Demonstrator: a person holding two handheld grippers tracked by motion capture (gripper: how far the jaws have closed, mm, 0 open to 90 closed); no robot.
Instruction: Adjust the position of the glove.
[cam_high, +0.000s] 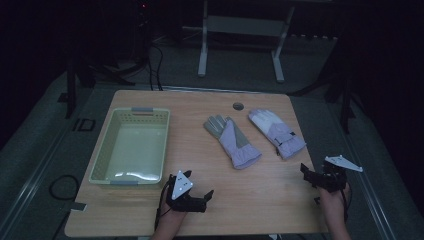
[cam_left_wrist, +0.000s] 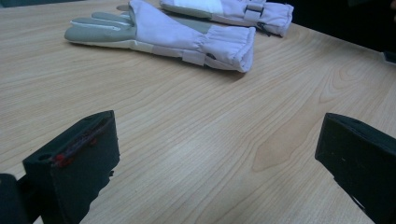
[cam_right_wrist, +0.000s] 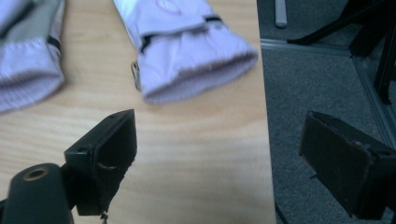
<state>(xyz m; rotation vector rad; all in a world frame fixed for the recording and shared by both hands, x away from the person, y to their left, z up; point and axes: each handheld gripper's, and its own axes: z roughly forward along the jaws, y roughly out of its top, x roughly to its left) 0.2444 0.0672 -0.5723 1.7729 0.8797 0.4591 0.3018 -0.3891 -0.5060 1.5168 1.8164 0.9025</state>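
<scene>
Ideally, both grippers, left (cam_high: 200, 192) and right (cam_high: 311, 175), jaws wide and empty at the table's (cam_high: 260, 200) near edge, approach the gloves (cam_high: 233, 140) by their cuffs.

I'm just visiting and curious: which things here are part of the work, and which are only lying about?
Likely part of the work:
- left glove
- right glove
- basket, empty
- left gripper and right gripper, both open, holding nothing

Just lying about:
- cables on the floor
- white frame behind the table
</scene>
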